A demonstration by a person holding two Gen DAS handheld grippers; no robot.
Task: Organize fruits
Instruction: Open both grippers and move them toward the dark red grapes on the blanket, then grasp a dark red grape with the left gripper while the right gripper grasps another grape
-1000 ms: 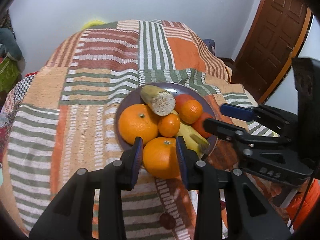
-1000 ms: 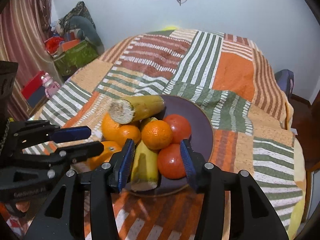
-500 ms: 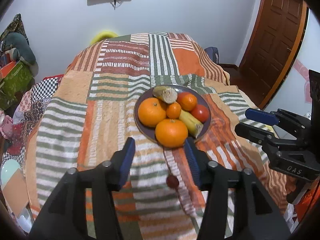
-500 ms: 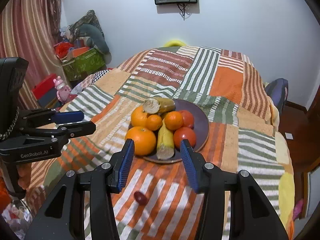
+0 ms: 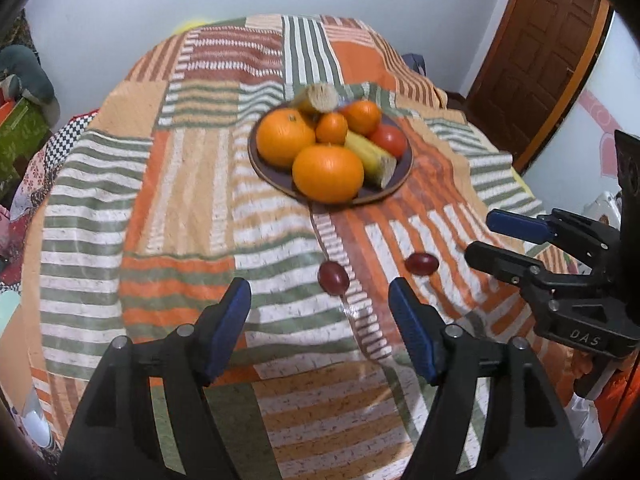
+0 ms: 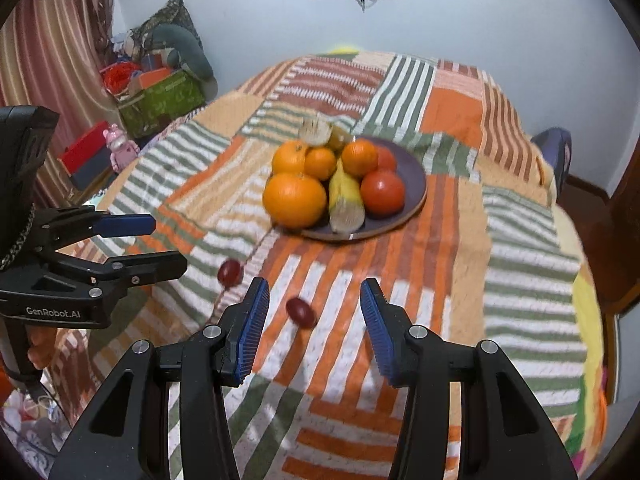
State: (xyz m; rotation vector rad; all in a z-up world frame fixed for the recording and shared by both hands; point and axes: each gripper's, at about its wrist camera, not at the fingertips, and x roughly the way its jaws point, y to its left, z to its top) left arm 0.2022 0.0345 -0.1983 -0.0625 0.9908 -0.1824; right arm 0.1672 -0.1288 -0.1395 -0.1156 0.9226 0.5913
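Fruit is mostly piled on a dark purple plate [image 5: 267, 168] sitting out in the middle of the bed, well away from its near edge, on the striped patchwork bedspread [image 5: 188, 184]. Big orange [image 5: 328, 173] is at the near rim of the plate, touching a second big orange [image 5: 285, 136] behind it toward the left. Two smaller mandarins [image 5: 331, 128] sit on top of the pile, a banana [image 5: 370, 159] lies across the middle with its cut end pointing at the near rim, and two tomatoes [image 6: 383, 193] are on the right side. There's another cut banana piece [image 5: 319, 97] at the far rim.

Two red grapes are loose on the bedspread, between the plate and the near edge of the bed, close together but not touching: one grape [image 5: 333, 277] just ahead of the left gripper [image 5: 320, 328], the other grape [image 6: 300, 311] just ahead of the right gripper [image 6: 314, 326], nearer its left finger.

Left gripper's jaws have just been opening and now stand wide apart with nothing between the blue pads, only bedspread. Right gripper is parted too, narrower, also gripping nothing. Both hang over the near part of the bed, angled down. Picture's a bit blurry, fyi.
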